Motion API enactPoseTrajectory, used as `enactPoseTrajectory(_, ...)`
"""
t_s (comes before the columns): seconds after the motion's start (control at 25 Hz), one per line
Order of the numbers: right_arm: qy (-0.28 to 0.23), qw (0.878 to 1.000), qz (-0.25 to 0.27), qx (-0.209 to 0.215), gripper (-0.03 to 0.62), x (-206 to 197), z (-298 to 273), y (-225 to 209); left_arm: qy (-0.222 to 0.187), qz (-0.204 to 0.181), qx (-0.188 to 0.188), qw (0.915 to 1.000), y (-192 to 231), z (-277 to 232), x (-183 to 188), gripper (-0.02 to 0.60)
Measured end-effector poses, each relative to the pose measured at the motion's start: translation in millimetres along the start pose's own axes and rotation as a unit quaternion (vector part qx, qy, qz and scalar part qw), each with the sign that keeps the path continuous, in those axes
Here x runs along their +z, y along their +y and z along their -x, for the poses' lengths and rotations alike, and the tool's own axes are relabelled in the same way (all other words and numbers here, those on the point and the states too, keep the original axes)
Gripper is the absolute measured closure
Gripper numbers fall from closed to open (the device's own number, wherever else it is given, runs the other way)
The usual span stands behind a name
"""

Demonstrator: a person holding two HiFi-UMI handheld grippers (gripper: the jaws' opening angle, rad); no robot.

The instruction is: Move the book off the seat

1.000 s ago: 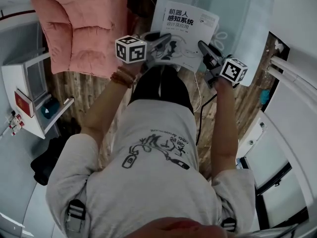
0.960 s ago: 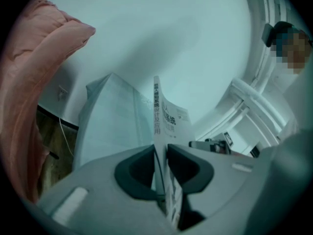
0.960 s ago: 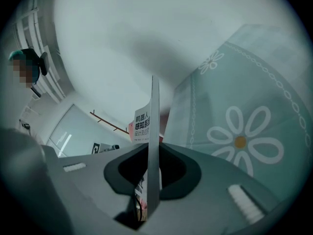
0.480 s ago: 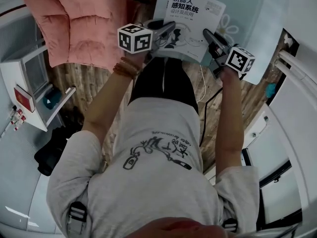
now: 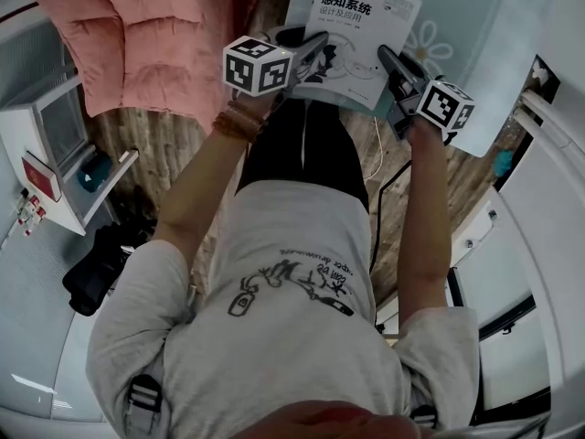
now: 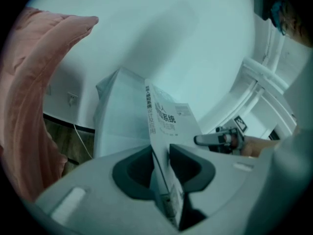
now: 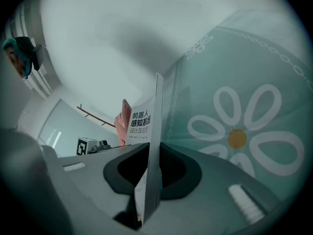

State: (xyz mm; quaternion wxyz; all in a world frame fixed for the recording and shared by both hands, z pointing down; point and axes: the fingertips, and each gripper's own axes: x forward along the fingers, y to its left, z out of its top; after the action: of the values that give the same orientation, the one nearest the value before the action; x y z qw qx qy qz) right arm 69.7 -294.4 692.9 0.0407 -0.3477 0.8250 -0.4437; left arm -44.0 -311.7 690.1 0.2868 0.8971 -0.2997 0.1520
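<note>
A white book (image 5: 352, 30) with a dark printed title is held flat between both grippers above the table's teal daisy cloth (image 5: 462, 26). My left gripper (image 5: 315, 51) grips its near left edge; its jaws have just been opening a little, but the book (image 6: 168, 124) still fills the gap between the pads. My right gripper (image 5: 388, 62) is shut on the near right edge, and in its own view the book (image 7: 142, 124) stands edge-on between the jaws. Whether the book touches the cloth I cannot tell.
A pink padded quilt (image 5: 137, 35) lies to the left of the book. A white cabinet (image 5: 55, 144) stands at the far left, with a black bag (image 5: 96, 268) on the floor beside it. A cable (image 5: 379, 154) runs across the wooden floor under the table's edge.
Both grippers have carried the book a little farther from the person's body, out over the teal cloth. The book has stayed flat between them.
</note>
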Motion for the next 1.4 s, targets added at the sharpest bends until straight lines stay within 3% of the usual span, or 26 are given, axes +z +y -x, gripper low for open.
enactPoseTrajectory(0.44, 0.026, 0.997, 0.03, -0.071, 0.494, -9, -10, -23, 0.027, -0.053, 0.044, 0.9972, 7, -12, -8, 0.462)
enactPoseTrajectory(0.88, 0.043, 0.989, 0.078, -0.116, 0.403, -13, -10, -27, 0.051, -0.087, 0.087, 0.9911, 14, -10, -11, 0.418)
enactPoseTrajectory(1.04, 0.046, 0.987, 0.086, -0.127, 0.403, -15, -7, -27, 0.046, -0.08, 0.103, 0.9904, 18, -4, -10, 0.388)
enactPoseTrajectory(1.4, 0.032, 0.974, 0.126, -0.184, 0.427, -8, 22, -27, 0.032, -0.089, 0.107, 0.9898, 7, 10, 4, 0.393)
